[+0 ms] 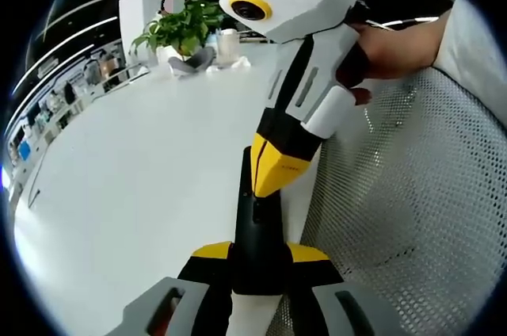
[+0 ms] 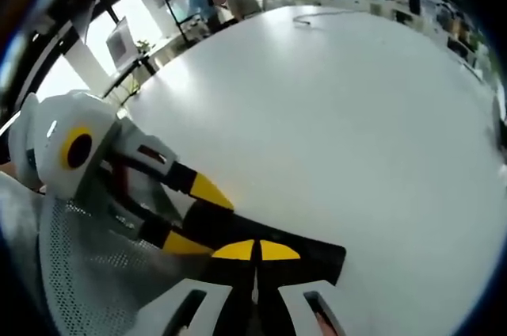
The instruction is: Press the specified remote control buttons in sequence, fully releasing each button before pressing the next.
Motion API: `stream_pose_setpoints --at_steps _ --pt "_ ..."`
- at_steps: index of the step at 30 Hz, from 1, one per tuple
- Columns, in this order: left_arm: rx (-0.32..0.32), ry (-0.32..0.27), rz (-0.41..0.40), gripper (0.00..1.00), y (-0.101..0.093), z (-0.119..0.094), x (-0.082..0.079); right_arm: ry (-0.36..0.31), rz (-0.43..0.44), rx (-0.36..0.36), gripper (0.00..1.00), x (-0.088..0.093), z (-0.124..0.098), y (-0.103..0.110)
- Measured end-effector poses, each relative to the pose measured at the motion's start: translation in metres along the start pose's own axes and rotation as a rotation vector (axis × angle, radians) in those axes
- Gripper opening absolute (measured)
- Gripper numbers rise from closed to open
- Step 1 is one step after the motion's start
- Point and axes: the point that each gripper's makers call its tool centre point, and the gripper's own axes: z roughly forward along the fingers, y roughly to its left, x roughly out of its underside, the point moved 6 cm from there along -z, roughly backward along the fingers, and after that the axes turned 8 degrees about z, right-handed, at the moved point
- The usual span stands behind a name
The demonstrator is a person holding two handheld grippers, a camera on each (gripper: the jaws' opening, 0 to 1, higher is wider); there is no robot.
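- Left gripper (image 1: 260, 261): fingers narrow, clamped on the near end of the black remote control (image 1: 257, 229), yellow tips either side of it.
- Right gripper (image 1: 277, 171): fingers closed together, yellow tips pressing down on the remote's upper face; a hand (image 1: 388, 51) grips its handle.
- Remote lies at the edge of the white table (image 1: 150, 169), beside a white mesh chair back (image 1: 412, 217).
- Far end of table: potted plant (image 1: 181, 28), white cup (image 1: 227, 44), well apart from the remote.
- Right gripper view: left gripper (image 2: 198, 217) holds the remote (image 2: 317, 261); table beyond bare.
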Motion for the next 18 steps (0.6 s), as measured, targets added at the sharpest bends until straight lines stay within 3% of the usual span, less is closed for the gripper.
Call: stream_pose_setpoints --at_steps 4,9,18 --pt "0.0 0.0 -0.001 0.24 0.0002 0.0003 0.0 -0.001 -0.038 0.014 0.0 0.0005 0.0001 0.0016" --pt "-0.001 -0.002 -0.002 0.24 -0.0002 0.0002 -0.0007 0.0 -0.012 0.009 0.0 0.0011 -0.0011 -0.0005" --pt "0.0 -0.003 0.0 0.24 -0.0004 -0.0007 -0.0005 0.018 -0.039 0.022 0.0 0.0036 -0.003 0.0019"
